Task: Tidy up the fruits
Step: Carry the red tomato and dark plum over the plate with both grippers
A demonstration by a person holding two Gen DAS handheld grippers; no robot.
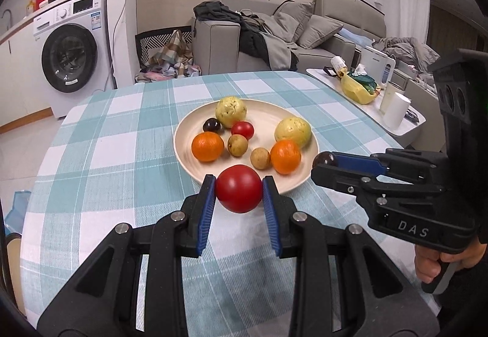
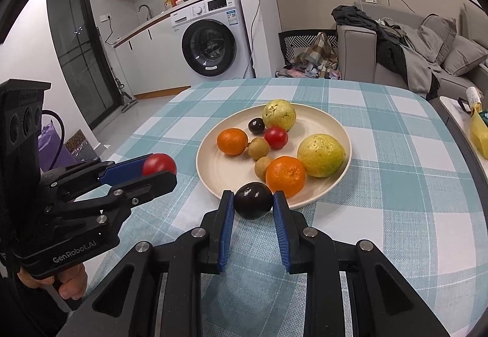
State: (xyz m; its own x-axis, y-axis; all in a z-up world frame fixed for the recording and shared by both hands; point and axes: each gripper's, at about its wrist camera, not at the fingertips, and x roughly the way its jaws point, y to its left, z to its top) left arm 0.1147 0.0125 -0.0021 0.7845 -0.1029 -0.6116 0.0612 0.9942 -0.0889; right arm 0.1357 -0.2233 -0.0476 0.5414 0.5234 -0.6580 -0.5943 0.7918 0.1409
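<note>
Left wrist view: my left gripper (image 1: 239, 190) is clamped on the red tomato (image 1: 238, 188), the plate (image 1: 189, 166) just ahead. My right gripper (image 2: 253, 202) pinches the dark plum (image 2: 253, 200) short of the rim; I'd ease each fruit into a bare patch, releasing low.

plate (image 1: 300, 181): cream, 7 fruits | red tomato (image 1: 238, 192): clamped, 6 o'clock off rim | dark plum (image 2: 253, 200): clamped, 6 o'clock at rim
</note>
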